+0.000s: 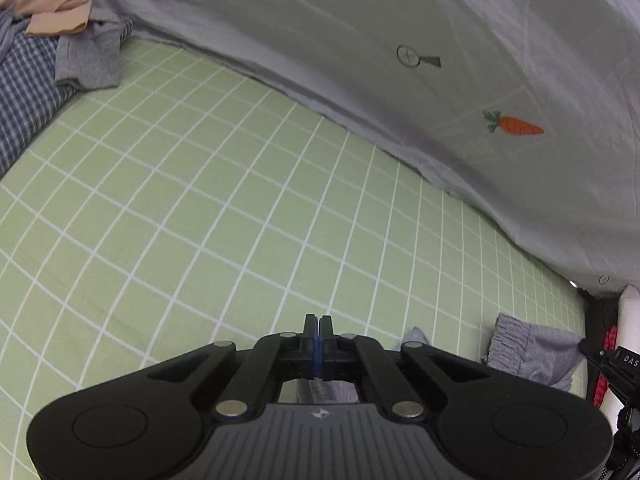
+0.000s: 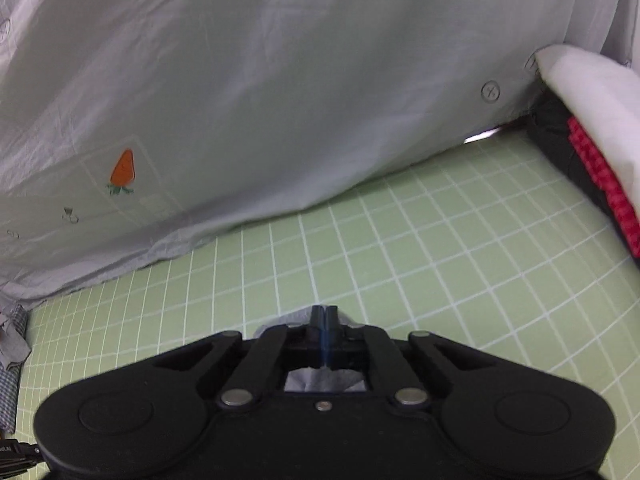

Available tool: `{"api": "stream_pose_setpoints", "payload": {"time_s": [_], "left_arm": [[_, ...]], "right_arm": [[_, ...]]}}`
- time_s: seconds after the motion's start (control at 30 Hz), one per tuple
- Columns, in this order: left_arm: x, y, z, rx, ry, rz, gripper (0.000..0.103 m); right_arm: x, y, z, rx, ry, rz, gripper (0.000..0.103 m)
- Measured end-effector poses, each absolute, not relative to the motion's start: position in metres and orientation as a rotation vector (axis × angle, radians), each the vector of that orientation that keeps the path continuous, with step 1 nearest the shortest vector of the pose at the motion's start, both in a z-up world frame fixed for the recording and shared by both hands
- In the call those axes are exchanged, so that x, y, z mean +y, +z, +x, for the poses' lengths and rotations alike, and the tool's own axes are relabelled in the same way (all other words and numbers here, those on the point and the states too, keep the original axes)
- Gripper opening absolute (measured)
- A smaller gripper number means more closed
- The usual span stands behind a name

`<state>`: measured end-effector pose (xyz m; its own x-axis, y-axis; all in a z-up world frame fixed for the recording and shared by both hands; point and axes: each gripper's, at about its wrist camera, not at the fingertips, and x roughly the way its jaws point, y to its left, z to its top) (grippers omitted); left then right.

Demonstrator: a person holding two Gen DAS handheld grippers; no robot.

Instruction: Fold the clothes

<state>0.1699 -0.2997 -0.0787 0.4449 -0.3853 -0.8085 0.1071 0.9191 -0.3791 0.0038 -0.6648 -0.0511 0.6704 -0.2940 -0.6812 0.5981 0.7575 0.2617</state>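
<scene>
Grey garment (image 2: 320, 386) mostly hidden under right hand-held gripper (image 2: 324, 312); grip unclear.

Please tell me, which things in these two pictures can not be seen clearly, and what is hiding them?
- Grey garment: left wrist view shows one gathered end; the rest lies under the left claw.
- Same garment, right wrist view: the right claw covers nearly all. Whether either shut claw pinches cloth cannot be told.
- Clothes pile: cut off by the left edge.
- Black and red item: cut off at the right, under white fabric.
</scene>
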Motion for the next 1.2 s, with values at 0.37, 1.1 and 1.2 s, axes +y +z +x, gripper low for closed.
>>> {"api": "stream_pose_setpoints", "payload": {"time_s": [0.37, 1.1, 1.2], "left_arm": [[-0.224, 0.071, 0.17, 0.563, -0.156, -0.301, 0.0], [-0.291, -0.072, 0.188, 1.077, -0.214, -0.25, 0.058], [-0.309, -0.084, 0.207, 1.114, -0.228, -0.258, 0.071]], "right_arm": [[-0.692, 0.029, -0.085, 0.377, -0.765, 0.409, 0.0], [-0.672, -0.101, -0.106, 0.673, -0.735, 0.899, 0.058], [-0.675, -0.116, -0.101, 0.667, -0.724, 1.006, 0.058]]}}
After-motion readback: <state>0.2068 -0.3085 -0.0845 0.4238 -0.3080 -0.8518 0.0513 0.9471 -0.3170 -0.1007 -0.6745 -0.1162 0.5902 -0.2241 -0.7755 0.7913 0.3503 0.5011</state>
